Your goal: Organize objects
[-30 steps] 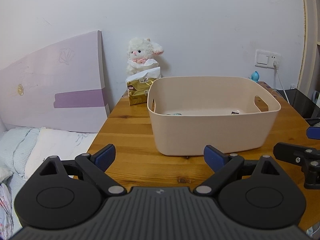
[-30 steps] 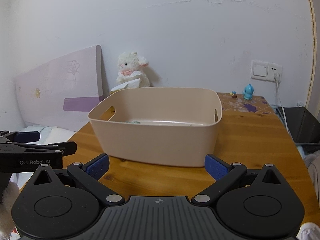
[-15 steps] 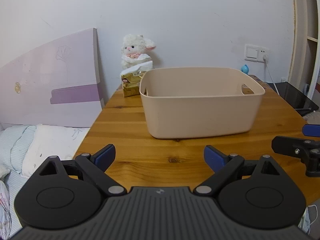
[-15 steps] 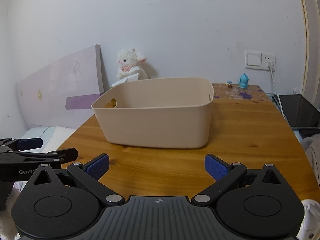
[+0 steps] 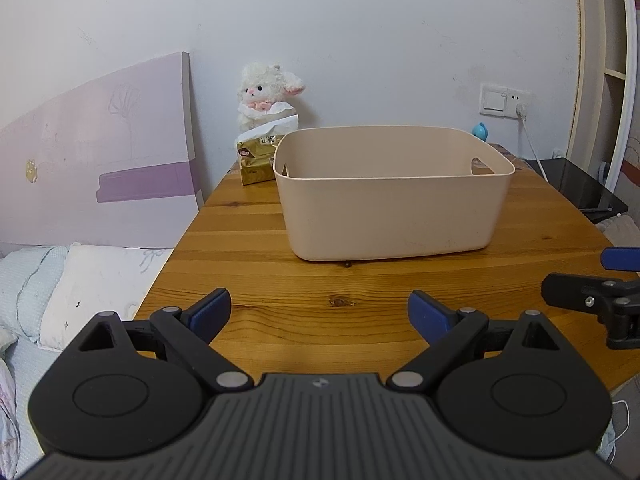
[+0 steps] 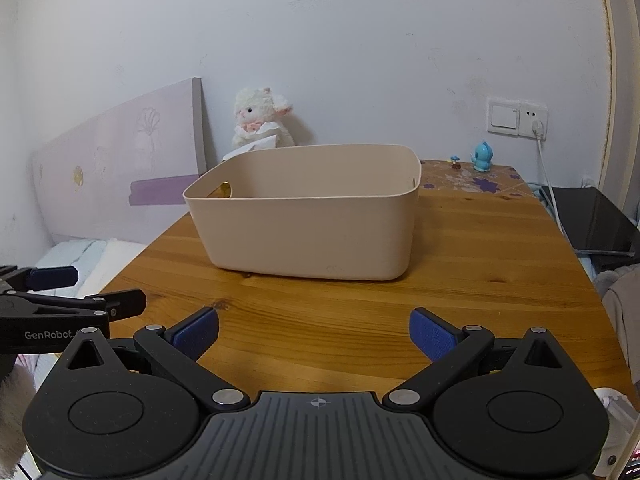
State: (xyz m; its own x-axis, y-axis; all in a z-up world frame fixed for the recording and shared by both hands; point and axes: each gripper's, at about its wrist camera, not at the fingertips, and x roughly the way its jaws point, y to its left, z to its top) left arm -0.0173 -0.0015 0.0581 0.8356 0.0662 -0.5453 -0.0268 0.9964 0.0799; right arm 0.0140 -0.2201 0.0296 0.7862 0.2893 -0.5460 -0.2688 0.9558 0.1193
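The left tool hangs low over the near edge of the worktop, its blue-padded fingers spread wide with nothing between them. Straight ahead, well apart from it, the beige bin sits in the middle of the wood. Behind the bin's left corner stands a gold tissue pack, and a white plush lamb leans at the wall just behind that. A small blue figure peeks over the bin's far right rim. The bed lies beside the worktop on the left, and a fingertip of the right tool shows at the right edge of this view.

From the right wrist view, the right tool is likewise spread and empty, low at the near edge and well apart from the bin. The blue figure stands at the back right by the wall, under the socket and its cord. From this low angle the bin's inside cannot be seen, so what it holds is unclear.

Likely risks: reaching past the bin for the lamb or tissues could nudge the light bin; going for the figure could snag the cord; the two tools hang near each other and might collide.
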